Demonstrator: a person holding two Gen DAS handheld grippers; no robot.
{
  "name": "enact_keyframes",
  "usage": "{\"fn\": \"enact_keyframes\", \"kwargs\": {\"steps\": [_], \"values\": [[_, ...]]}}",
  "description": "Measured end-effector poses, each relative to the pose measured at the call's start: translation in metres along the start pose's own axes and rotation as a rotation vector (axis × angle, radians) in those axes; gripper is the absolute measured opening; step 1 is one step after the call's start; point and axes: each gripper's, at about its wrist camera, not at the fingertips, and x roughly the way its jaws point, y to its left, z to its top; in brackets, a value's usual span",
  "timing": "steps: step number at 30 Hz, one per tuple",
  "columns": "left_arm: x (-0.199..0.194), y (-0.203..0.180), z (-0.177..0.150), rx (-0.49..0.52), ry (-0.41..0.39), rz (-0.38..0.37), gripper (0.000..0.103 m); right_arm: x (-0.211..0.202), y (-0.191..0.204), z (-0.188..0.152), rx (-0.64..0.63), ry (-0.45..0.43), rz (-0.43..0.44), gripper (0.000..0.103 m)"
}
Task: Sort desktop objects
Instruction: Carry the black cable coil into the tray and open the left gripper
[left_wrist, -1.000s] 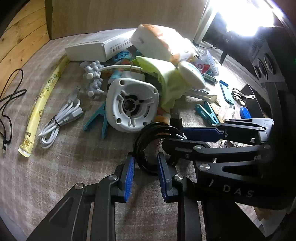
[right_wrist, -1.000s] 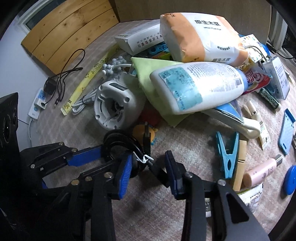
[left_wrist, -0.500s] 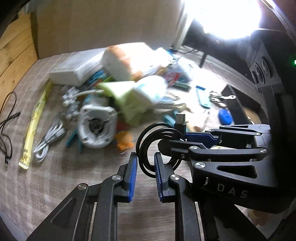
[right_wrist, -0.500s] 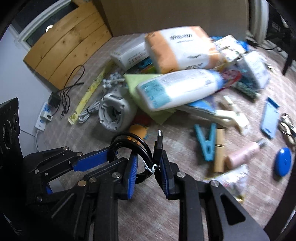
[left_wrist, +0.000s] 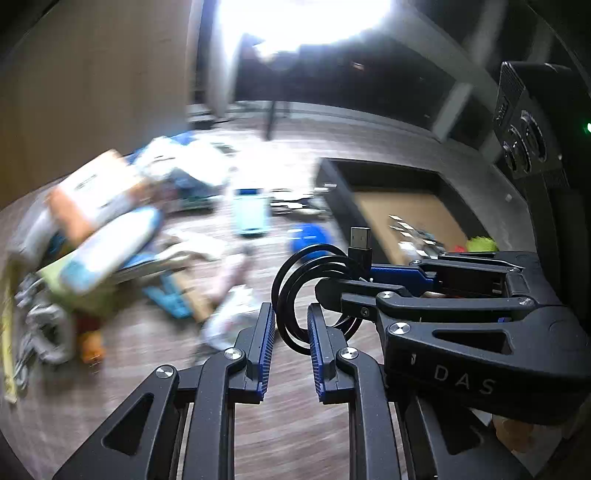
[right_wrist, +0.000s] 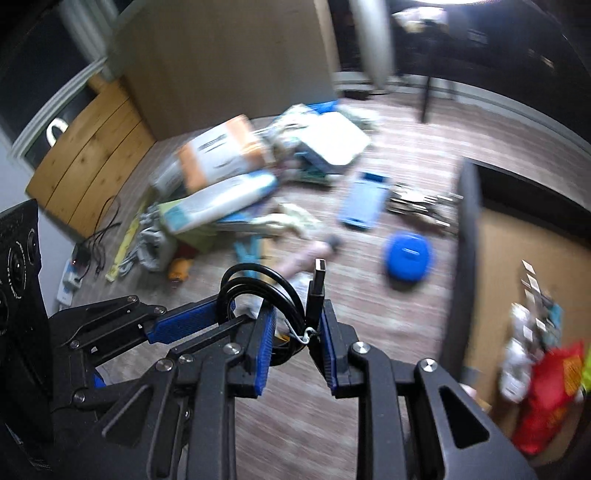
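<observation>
Nearest the lens in both views, the coiled black USB cable (left_wrist: 314, 291) is pinched from two sides: the left hand-held gripper (left_wrist: 291, 328) is clenched on the lower arc of the coil, and the right hand-held gripper (right_wrist: 297, 332) is clenched on the bundle where a white twist tie (right_wrist: 303, 338) binds it, the USB plug (right_wrist: 318, 284) standing up at twelve o'clock. Two grips likely keep the loops from springing apart while the coil hangs clear of the surface (right_wrist: 332, 424). The only writing that reads is "DAS", moulded on the right hand-held gripper's body as seen in the left wrist view; everything farther off is too blurred. In the right wrist view a blue round case (right_wrist: 408, 258) lies at about one o'clock from the coil, and a dark-walled box (right_wrist: 469, 258) with a brown floor stands at three o'clock, already holding a red packet (right_wrist: 550, 387) and small items, so it is probably where sorted things go. Farther out, at eleven o'clock, lies the unsorted heap: a white bottle (right_wrist: 221, 203) with a blue label under an orange-and-white pack (right_wrist: 221, 155), and a light blue flat case (right_wrist: 364, 205) near twelve o'clock, their printing unreadable.
</observation>
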Motion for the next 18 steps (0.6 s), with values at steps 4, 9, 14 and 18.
{"fn": "enact_keyframes", "kwargs": {"steps": [4,9,14,18], "values": [[0.016,-0.047,0.005,0.070,0.021,-0.055,0.017,-0.024,-0.043,-0.020,0.070,-0.021,-0.046,0.023],[0.029,-0.090,0.005,0.133,0.049,-0.104,0.017,-0.044,-0.084,-0.047,0.151,-0.037,-0.089,0.024],[0.038,-0.124,0.001,0.185,0.076,-0.142,0.017,-0.058,-0.114,-0.070,0.209,-0.039,-0.126,0.024],[0.041,-0.138,-0.002,0.208,0.087,-0.162,0.017,-0.066,-0.127,-0.082,0.238,-0.042,-0.145,0.024]]}}
